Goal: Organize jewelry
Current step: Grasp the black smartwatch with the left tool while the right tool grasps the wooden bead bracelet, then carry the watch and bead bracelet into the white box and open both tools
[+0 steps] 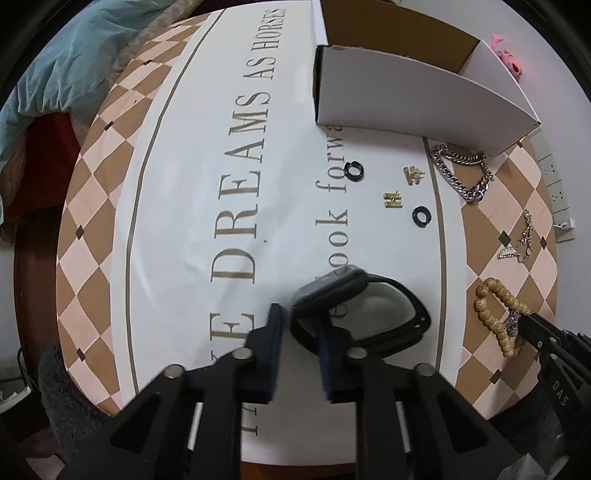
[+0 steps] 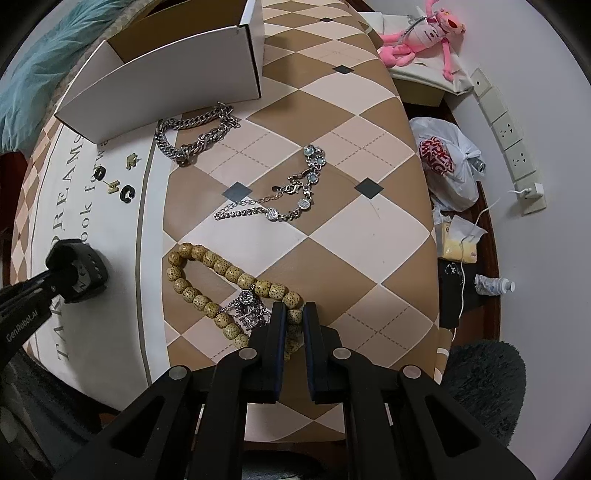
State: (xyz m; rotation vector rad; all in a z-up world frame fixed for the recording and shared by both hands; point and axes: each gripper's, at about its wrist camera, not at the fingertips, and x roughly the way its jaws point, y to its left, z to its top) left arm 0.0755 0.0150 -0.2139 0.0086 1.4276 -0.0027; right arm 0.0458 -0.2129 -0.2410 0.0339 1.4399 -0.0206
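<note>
A black smartwatch (image 1: 332,290) stands on its strap on the white middle of the round table (image 1: 110,206). My left gripper (image 1: 299,321) points down and is shut on the strap; the right wrist view shows the same grip on the watch (image 2: 79,271). My right gripper (image 2: 295,314) is shut on a wooden bead bracelet (image 2: 214,262) with a silver charm, lying on the checkered rim. A silver curb chain (image 2: 192,136), a gem bracelet (image 2: 288,199), two black hoop earrings (image 1: 354,170) and two gold studs (image 1: 391,199) lie loose. An open white cardboard box (image 1: 406,88) stands behind them.
The table's edge curves close on the right. Beyond it are a pink plush toy (image 2: 424,33), a white plastic bag (image 2: 447,162), wall sockets (image 2: 506,129) and a grey fluffy seat (image 2: 480,373). A teal cloth (image 1: 74,59) lies past the far left edge.
</note>
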